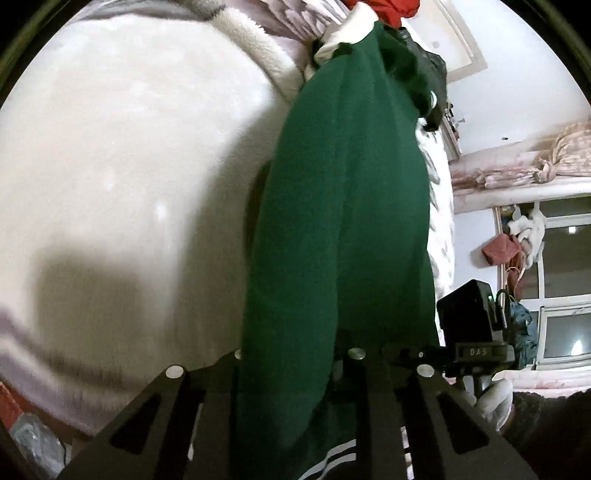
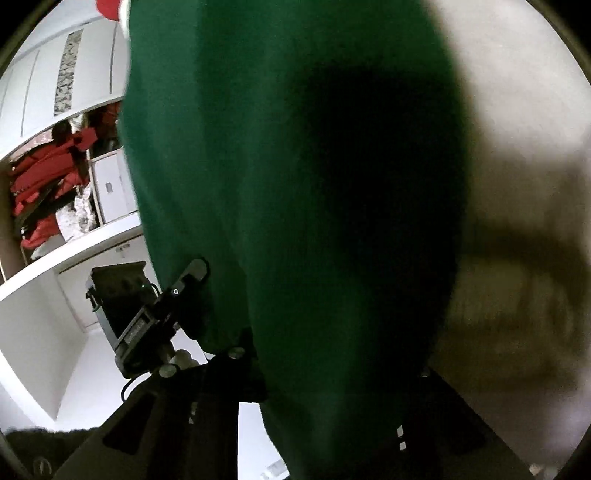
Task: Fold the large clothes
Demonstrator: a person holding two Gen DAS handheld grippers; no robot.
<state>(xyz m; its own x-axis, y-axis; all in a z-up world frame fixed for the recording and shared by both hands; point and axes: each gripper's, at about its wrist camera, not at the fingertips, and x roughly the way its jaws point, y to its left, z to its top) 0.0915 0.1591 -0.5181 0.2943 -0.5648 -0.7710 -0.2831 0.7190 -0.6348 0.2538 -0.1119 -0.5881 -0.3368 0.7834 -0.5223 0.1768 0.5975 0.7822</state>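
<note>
Looks like early days, nothing's neatly folded yet. Nearest, the left gripper (image 1: 295, 369) is clamping the striped hem of the green garment (image 1: 343, 221), and the right gripper (image 2: 332, 369) is buried in that cloth, so I can't tell about its jaws. Beyond the garment, the white blanket (image 1: 129, 147) is waiting, red clothes (image 1: 388, 9) farther off.

- One green garment (image 1: 343, 206), with white stripes at its hem.
- Two tongs: the left (image 1: 291, 373) and the right (image 2: 332, 369), each with green cloth between its fingers.
- One white fleece blanket (image 1: 129, 147).
- One red garment (image 1: 388, 9) at the top.
- One pink bag (image 1: 498, 249) by the window.
- One window (image 1: 565, 288).
</note>
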